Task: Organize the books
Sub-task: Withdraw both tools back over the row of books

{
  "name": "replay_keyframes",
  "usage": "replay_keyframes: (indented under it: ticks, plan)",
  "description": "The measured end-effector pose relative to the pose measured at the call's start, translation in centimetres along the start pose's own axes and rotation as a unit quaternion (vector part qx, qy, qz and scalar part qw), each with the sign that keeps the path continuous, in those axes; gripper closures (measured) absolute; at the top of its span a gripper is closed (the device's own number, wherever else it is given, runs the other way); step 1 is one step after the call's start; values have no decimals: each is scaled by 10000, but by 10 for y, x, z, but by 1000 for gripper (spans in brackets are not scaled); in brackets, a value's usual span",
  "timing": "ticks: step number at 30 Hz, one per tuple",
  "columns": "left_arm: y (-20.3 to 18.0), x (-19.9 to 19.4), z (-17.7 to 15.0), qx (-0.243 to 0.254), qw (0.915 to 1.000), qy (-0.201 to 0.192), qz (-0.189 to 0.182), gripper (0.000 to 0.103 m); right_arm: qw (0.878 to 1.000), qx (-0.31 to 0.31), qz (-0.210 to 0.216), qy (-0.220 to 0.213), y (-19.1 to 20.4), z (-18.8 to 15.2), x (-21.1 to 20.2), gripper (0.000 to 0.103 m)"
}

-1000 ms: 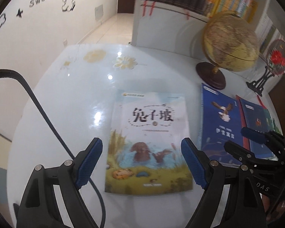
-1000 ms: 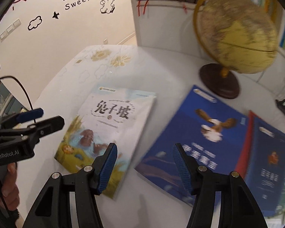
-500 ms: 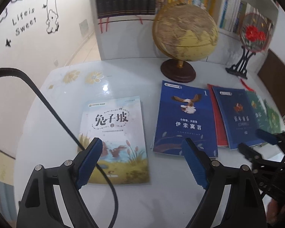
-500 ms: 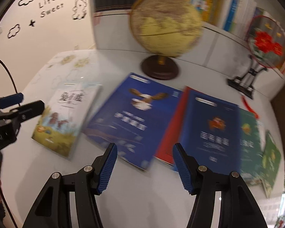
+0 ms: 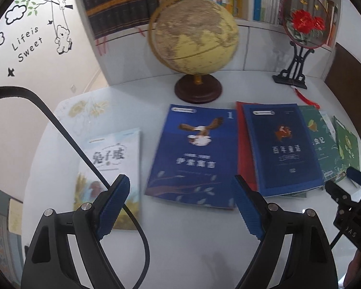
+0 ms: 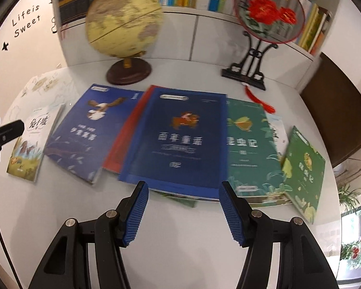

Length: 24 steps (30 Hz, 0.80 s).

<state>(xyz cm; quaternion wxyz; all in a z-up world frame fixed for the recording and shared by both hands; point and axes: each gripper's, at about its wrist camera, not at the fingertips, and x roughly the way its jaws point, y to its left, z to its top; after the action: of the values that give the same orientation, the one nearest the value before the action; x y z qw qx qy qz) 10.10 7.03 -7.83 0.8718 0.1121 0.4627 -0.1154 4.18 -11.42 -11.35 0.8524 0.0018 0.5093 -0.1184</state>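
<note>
Lying flat across the white table (image 6: 180, 228), the books ran in a loose row before you. At the far left sat the pale rabbit picture book (image 5: 113, 168), alone and just beside the blue eagle book (image 5: 195, 159). You held your left gripper (image 5: 180, 204) over the table's bare near edge before those two, its blue pads spread with nothing between them; its jaws had just been opening a little. Behind the eagle book stood the yellow globe (image 5: 195, 38) on its dark wooden foot. Next came a red book (image 6: 122, 144), mostly covered by the dark blue book (image 6: 180, 139), which also overlapped the green insect book (image 6: 250, 149). Your right gripper (image 6: 183, 214) hung before the dark blue book, jaws apart and empty. A second green book (image 6: 303, 168) lay tilted at the far right, near the round red-flower fan on its stand (image 6: 267, 12).
</note>
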Motion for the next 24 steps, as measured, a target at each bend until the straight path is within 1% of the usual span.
replay_keyframes:
  ticks: [5,7,10,13,16,21,22,24]
  plan:
    - [-32,3,3,-16,9999,105,-64,18,10000,53,-14,-52,-36,3,2,44]
    - [-46,5,4,7,9999,101,-31,18,10000,91,-4,-22,-48,4,5,44]
    - [-66,8,5,105,9999,109,29,18,9998,173,67,16,-63,5,8,44]
    - [-81,12,4,142,9997,176,-41,18,9998,188,103,6,-77,4,11,44]
    - [-96,16,3,226,9995,210,1,18,9997,196,141,23,-88,4,14,44]
    - [-108,25,0,281,9992,279,-9,18,9990,339,294,-38,-105,6,19,44]
    - [-108,27,-1,279,9992,286,-38,18,9989,342,299,-68,-108,5,20,44]
    - [-107,34,-5,232,9989,339,-215,19,9991,304,298,-94,-110,4,23,44]
